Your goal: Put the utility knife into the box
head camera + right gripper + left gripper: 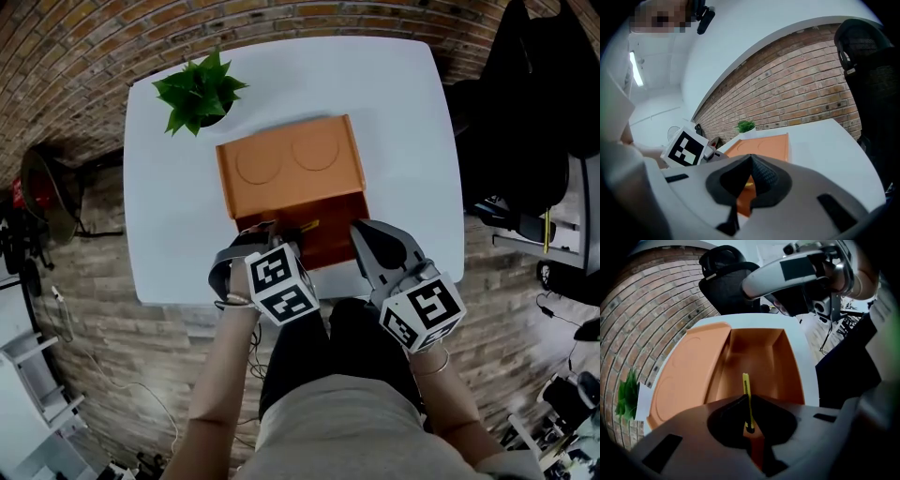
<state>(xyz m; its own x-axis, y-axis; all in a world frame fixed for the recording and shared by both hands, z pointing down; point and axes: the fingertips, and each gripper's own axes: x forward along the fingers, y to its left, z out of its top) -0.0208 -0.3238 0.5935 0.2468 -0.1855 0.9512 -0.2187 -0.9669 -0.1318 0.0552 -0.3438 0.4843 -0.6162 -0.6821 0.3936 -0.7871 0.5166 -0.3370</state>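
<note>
An orange box (323, 246) stands open on the white table, its lid (291, 167) folded back flat toward the far side. My left gripper (272, 229) is at the box's near edge, shut on a slim yellow utility knife (746, 397). The knife (309, 226) points out over the box's hollow inside (757, 366) and hangs above its floor. Just right of the box's near corner, my right gripper (359, 231) is shut with nothing in it. In the right gripper view its jaws (751, 158) meet in front of the orange box (764, 143).
A small potted plant (199, 92) stands at the table's (403, 122) far left, behind the box lid. A black office chair (539, 103) stands off the table's right side. The person's legs are against the near table edge.
</note>
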